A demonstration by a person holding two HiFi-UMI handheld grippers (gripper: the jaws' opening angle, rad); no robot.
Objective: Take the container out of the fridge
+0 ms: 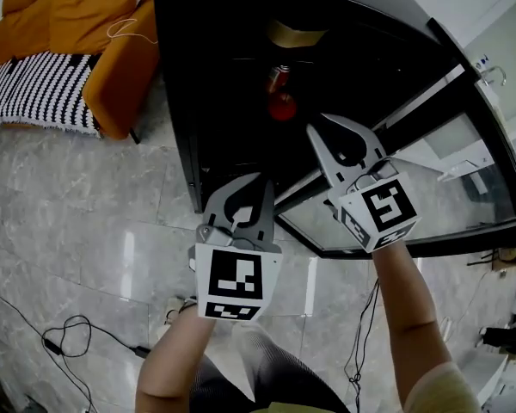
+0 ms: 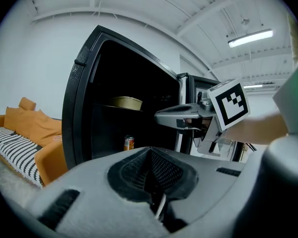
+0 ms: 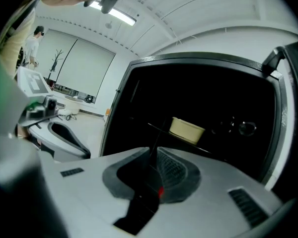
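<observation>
At the left, our left gripper (image 1: 246, 198) hangs in front of the fridge (image 1: 182, 101). Its jaws are pressed together with nothing between them. In the middle, the container (image 1: 294, 34) sits on the upper shelf, well back in the dark interior, and a can (image 2: 129, 143) stands on the level below it. At the right, our right gripper (image 1: 334, 136) is likewise closed tight and empty. It is held just before the opening, beside the open glass door (image 1: 413, 205).

We judge the main risk to be reaching in as we are. With closed jaws we would only shove the container deeper along the shelf instead of taking it. If we then grip only its edge, the container could tip as it leaves the shelf, and its contents could shift or spill. A low approach could knock the can, and a wide swing on the right could strike the door.

The container looks pale cream, low and broad, with rounded sides and a slightly wider rim. We cannot tell whether it has a lid or what it holds.
</observation>
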